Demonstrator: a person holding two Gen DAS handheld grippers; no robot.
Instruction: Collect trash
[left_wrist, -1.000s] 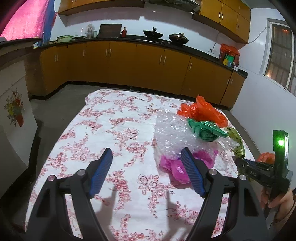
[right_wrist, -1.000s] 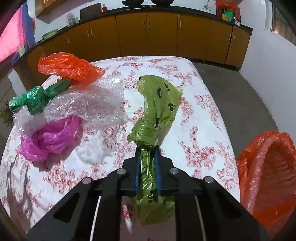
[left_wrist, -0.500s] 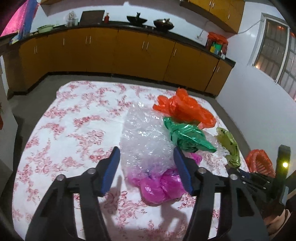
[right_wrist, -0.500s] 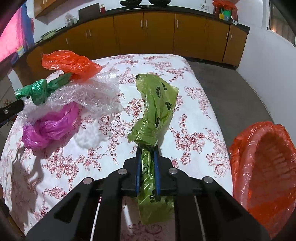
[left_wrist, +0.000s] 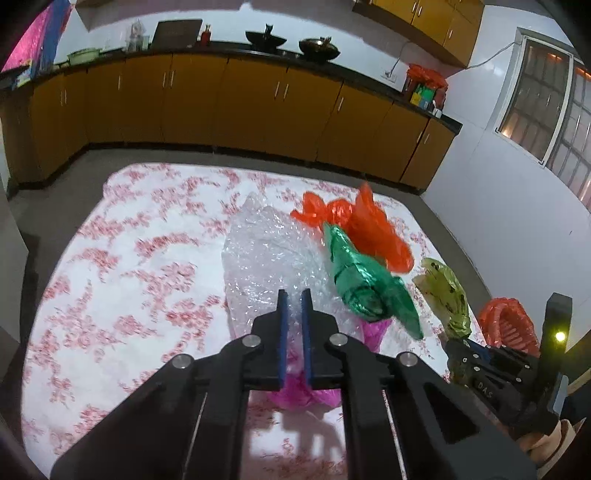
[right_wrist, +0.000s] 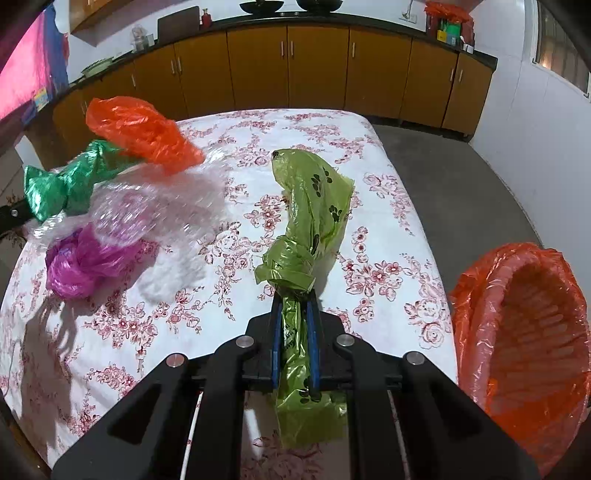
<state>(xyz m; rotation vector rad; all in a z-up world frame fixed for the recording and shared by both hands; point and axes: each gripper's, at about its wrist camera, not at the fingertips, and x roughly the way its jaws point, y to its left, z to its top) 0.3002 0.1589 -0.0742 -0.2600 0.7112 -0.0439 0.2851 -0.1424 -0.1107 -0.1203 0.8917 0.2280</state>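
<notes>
My left gripper (left_wrist: 290, 295) is shut on the clear bubble wrap (left_wrist: 266, 254), which also shows in the right wrist view (right_wrist: 155, 206). A green bag (left_wrist: 362, 280) and an orange bag (left_wrist: 369, 225) rest on the wrap. A pink bag (left_wrist: 295, 387) lies under the left gripper. My right gripper (right_wrist: 294, 302) is shut on the olive green paw-print bag (right_wrist: 310, 206), held just above the floral tablecloth (right_wrist: 369, 258). The orange-lined trash basket (right_wrist: 524, 339) stands to the right of the table.
Orange kitchen cabinets (left_wrist: 258, 103) run along the far wall under a black counter with pans. The table's right edge (right_wrist: 439, 280) borders grey floor (right_wrist: 461, 177). A window (left_wrist: 546, 122) is at the right.
My left gripper closed from wide open onto the bubble wrap; the wrap with the green and orange bags on it shifted. My right gripper kept its hold on the olive bag, drifting slightly toward the basket.
</notes>
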